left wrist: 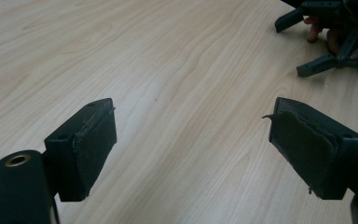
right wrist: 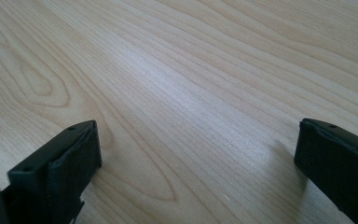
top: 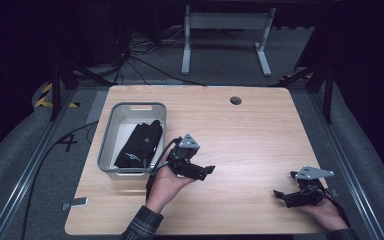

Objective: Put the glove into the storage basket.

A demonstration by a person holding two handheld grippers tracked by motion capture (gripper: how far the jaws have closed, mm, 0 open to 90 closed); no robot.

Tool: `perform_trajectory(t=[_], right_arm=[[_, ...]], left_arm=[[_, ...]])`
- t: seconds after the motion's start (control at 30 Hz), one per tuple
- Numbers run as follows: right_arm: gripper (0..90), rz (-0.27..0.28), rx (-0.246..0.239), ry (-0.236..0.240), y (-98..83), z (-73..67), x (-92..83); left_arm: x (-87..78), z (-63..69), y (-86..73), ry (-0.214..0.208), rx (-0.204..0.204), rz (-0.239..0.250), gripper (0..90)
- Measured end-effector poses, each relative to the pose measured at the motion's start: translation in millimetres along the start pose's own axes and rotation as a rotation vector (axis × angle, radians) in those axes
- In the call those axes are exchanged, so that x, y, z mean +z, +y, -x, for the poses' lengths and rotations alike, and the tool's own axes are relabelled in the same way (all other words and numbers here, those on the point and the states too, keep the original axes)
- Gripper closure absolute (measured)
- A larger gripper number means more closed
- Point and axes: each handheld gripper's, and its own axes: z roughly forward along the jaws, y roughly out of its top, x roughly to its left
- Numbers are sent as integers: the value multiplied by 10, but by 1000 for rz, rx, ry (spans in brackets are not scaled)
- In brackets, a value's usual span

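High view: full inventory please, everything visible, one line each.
table: 1, light wood, centre of view
bin: 1, grey, table's left side
black fabric item: 1, black with small white print, lying in the bin
round hole: 1, dark, far edge of the table
desk frame: 1, grey, on the floor beyond the table
small grey piece: 1, grey, at the table's near-left corner
left gripper: 1, black, fingers open and empty, beside the bin
right gripper: 1, black, fingers open and empty, near-right of the table
sleeve: 1, plaid, bottom edge
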Motion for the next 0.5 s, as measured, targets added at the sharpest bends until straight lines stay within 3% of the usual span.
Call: perform_trajectory(t=[0.5], right_arm=[[7,0,0,1,0,0,0]], left_arm=[[347,214,-201,-30,50,-41,153]])
